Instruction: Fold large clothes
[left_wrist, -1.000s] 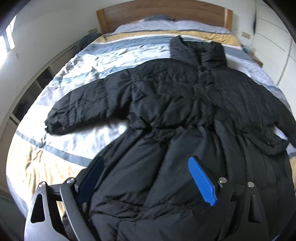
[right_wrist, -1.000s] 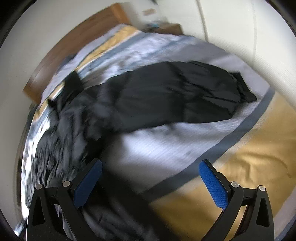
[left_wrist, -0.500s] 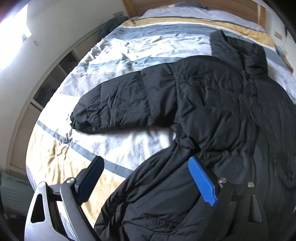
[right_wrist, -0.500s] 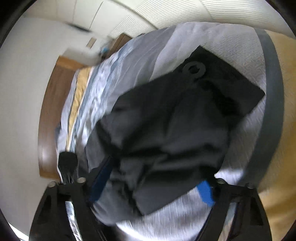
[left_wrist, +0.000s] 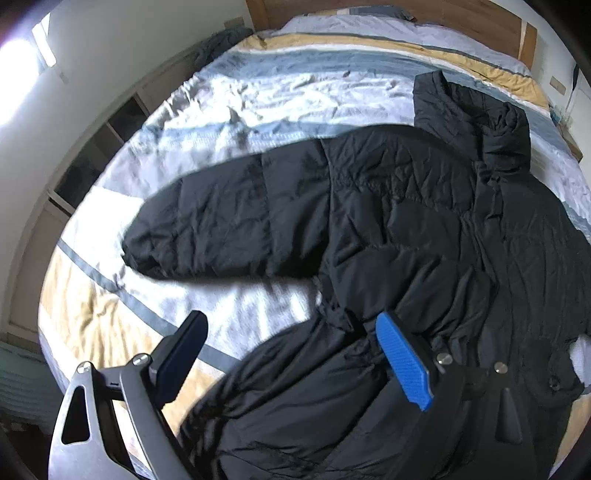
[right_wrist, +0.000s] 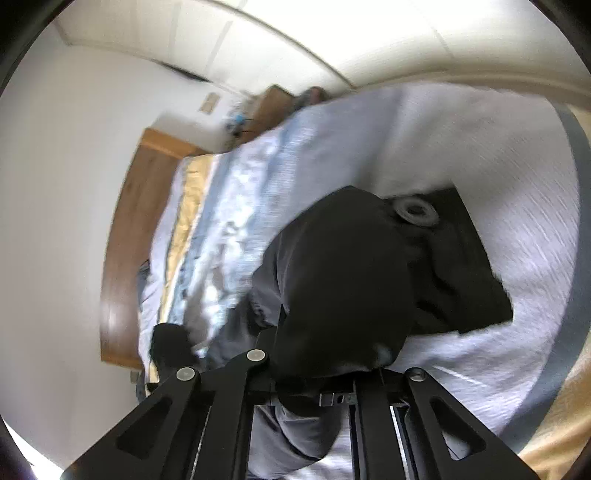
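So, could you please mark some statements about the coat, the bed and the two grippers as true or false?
1. The black coat lies on the bed. True.
2. The left gripper grips a sleeve. False: its jaws stand open and hold nothing.
3. The right gripper is closed on black coat fabric. True; its jaws have just been closing on it.
4. The bedding is plain red. False: it has white, grey-blue and yellow stripes.
5. The headboard is wooden. True.
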